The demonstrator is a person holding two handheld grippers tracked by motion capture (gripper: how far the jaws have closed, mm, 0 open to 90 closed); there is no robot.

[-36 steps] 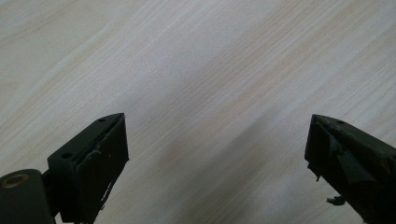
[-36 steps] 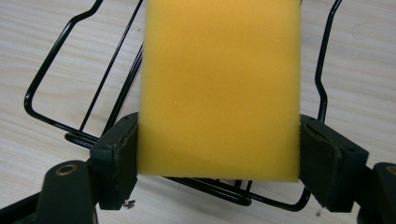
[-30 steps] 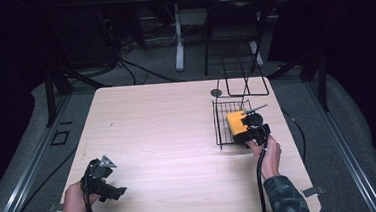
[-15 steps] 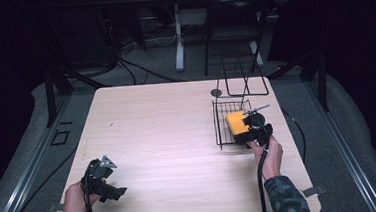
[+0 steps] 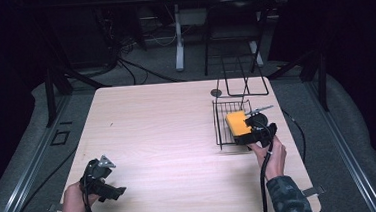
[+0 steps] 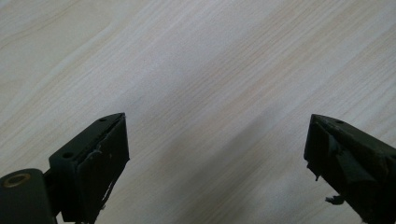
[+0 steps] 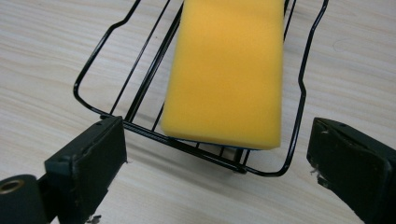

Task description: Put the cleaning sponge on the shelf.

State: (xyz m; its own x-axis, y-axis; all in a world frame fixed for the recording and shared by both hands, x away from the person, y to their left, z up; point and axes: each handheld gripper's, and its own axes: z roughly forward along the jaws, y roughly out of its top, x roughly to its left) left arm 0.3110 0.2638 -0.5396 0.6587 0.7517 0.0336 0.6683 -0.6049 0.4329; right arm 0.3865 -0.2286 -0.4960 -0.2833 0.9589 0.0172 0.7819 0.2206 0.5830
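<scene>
1. A pale wood table (image 5: 168, 137) carries everything here.
2. A small dark disc (image 5: 216, 92) lies near the table's far edge.
3. A black wire frame (image 5: 245, 80) stands upright at that far edge, just right of the disc.
4. A white-legged stand (image 5: 178, 41) sits on the grey floor (image 5: 24, 162) beyond the table, among dark cables (image 5: 138, 69).
</scene>
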